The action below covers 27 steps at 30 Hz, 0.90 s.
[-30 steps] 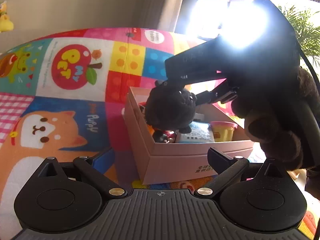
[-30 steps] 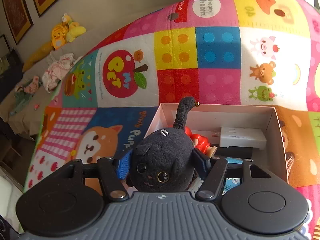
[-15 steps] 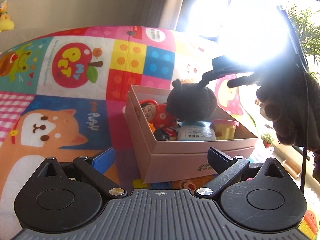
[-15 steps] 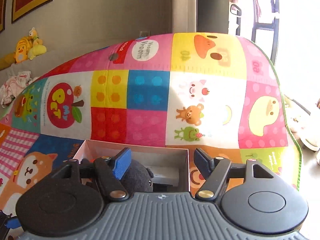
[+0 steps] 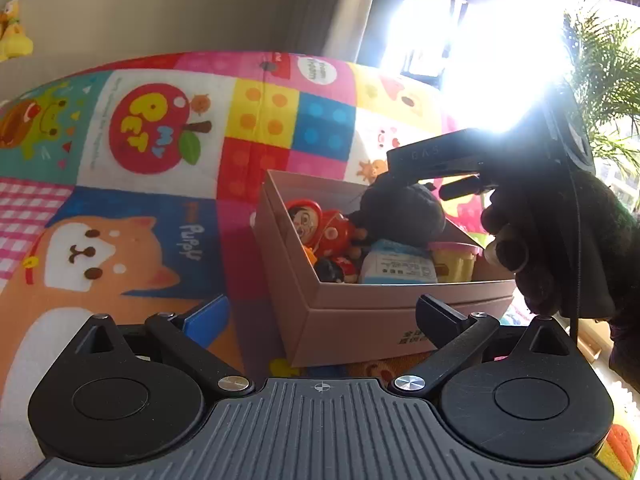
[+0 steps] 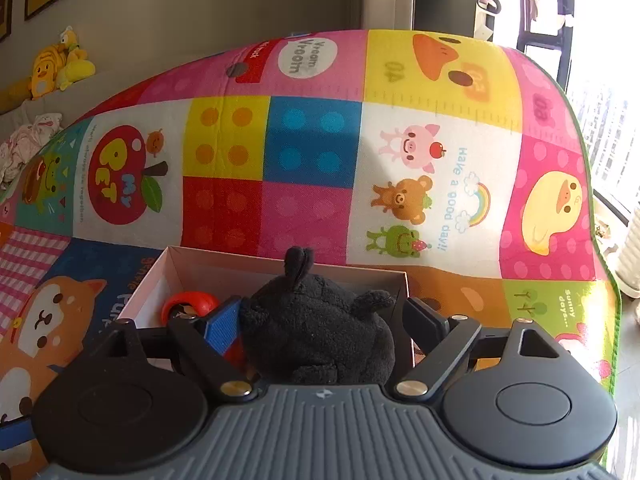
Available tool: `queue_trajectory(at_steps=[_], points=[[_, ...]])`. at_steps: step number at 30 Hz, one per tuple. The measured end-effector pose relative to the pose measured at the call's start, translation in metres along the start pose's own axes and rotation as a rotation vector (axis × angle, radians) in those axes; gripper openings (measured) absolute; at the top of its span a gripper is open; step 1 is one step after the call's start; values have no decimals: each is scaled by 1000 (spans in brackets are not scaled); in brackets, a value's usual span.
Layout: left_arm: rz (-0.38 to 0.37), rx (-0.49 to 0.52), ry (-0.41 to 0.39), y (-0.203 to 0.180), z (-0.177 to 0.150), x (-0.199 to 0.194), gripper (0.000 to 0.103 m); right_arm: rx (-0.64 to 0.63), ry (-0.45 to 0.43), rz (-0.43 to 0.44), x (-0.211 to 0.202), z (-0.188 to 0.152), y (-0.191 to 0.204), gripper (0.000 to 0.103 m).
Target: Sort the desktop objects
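Note:
A black plush cat (image 5: 404, 212) lies in the open pink cardboard box (image 5: 352, 320) on top of other items. It also shows in the right wrist view (image 6: 320, 328), between my right gripper's fingers. My right gripper (image 6: 324, 320) is open; the blue left pad (image 6: 222, 320) touches the plush, the right finger stands apart. In the left wrist view the right gripper's body (image 5: 440, 160) hovers over the box. My left gripper (image 5: 320, 312) is open and empty, just in front of the box's near wall.
The box also holds a red doll figure (image 5: 320, 228), a small blue-white packet (image 5: 396, 268) and a yellow tub with a pink lid (image 5: 456, 260). A colourful play mat (image 6: 312, 148) covers the surface. Its green edge (image 6: 600, 280) runs along the right.
The right gripper opened and let the black plush cat down into the box, lifted away briefly, then came back low over it. The left gripper has not moved.

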State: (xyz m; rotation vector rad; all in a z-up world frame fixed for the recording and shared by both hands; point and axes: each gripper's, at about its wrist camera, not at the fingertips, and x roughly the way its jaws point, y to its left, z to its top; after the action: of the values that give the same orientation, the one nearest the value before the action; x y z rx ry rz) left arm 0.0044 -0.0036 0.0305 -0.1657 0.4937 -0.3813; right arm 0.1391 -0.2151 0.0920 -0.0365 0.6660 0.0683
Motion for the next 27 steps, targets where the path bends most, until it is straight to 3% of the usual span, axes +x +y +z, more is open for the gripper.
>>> queue_trajectory(at_steps=[2,5,12,18,21,22,27], points=[[-2,0,1,0,0,0,102,16,59,47,8,-1,-4,81],[-7,5,4,-1,-1,1,102,-17,56,90,5,-3,5,76],[-1,4,10,-2,-2,0,102,-141,-36,164,-19,-3,30,73],[1,6,10,-1,-2,0,102,-217,25,43,-4,-9,24,74],[12,8,9,0,-2,1,102,-116,21,128,-23,-10,-1,78],[17,8,10,0,-2,1,102,-91,2,146,-35,-13,-10,84],[30,12,19,1,-2,2,102,-78,-56,126,-84,-43,-49,98]])
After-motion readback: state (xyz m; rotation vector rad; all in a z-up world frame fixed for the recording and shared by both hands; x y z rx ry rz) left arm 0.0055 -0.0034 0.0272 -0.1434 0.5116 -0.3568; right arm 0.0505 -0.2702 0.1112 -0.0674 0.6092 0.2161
